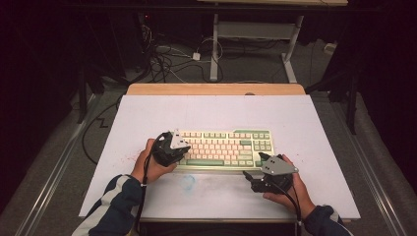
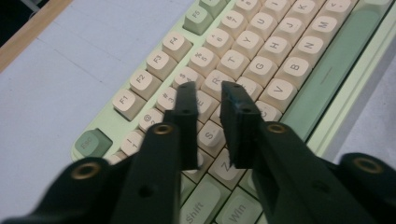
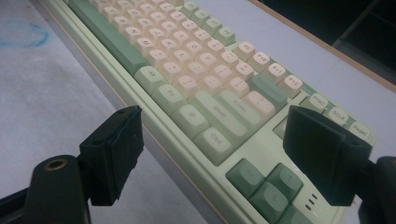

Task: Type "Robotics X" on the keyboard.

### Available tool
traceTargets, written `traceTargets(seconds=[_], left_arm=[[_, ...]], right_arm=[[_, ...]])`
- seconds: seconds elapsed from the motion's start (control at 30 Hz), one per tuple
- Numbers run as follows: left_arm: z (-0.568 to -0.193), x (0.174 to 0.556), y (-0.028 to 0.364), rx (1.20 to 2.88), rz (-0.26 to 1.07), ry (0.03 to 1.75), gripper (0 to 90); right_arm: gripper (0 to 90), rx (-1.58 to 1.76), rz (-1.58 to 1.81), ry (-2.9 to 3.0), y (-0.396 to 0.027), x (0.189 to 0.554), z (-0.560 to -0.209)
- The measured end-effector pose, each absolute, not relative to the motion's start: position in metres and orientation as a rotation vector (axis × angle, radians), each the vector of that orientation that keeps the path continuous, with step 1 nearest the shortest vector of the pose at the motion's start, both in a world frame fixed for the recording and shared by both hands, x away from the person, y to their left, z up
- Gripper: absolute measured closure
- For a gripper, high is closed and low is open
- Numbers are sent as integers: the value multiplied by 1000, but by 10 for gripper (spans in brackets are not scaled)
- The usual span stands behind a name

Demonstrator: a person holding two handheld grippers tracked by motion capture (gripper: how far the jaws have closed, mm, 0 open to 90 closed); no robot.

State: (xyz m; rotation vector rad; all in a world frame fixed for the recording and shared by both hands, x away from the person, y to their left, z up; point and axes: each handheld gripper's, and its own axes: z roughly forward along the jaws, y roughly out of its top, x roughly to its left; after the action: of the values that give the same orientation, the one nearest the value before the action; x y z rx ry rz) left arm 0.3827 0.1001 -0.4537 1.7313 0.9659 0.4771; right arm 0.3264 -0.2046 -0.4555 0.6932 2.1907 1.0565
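Observation:
A pale green keyboard [image 1: 223, 147] with cream and green keys lies in the middle of the white mat. My left gripper [image 1: 181, 147] hangs over its left end. In the left gripper view the two black jaws stand a narrow gap apart, and the left gripper [image 2: 208, 91] hovers just above the E and D keys of the keyboard [image 2: 289, 60], with nothing between them. My right gripper [image 1: 253, 164] is at the keyboard's front right corner. In the right gripper view its jaws are spread wide, and the right gripper [image 3: 212, 121] straddles the front edge of the keyboard [image 3: 187, 70] near Ctrl and the arrow keys.
The white mat [image 1: 147, 113] covers the table, with a wooden edge [image 1: 216, 89] at the back. A faint blue scribbled ring [image 1: 188, 182] marks the mat in front of the keyboard. Cables and desk legs lie on the floor beyond.

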Motion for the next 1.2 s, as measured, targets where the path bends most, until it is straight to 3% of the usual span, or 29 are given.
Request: traceTargets(seconds=[0.37, 0.47, 0.87, 1.2], left_arm=[[-447, 373, 100, 1655, 515, 932, 335], [-447, 373, 99, 1640, 527, 933, 286], [-452, 352, 119, 1600, 565, 909, 219], [-460, 341, 128, 1608, 539, 920, 222]], right_arm=[[210, 714, 1057, 2180, -211, 325, -454], [210, 719, 1054, 2178, -212, 325, -453], [211, 743, 1069, 2161, -217, 324, -449], [211, 762, 1076, 2129, -224, 324, -445]])
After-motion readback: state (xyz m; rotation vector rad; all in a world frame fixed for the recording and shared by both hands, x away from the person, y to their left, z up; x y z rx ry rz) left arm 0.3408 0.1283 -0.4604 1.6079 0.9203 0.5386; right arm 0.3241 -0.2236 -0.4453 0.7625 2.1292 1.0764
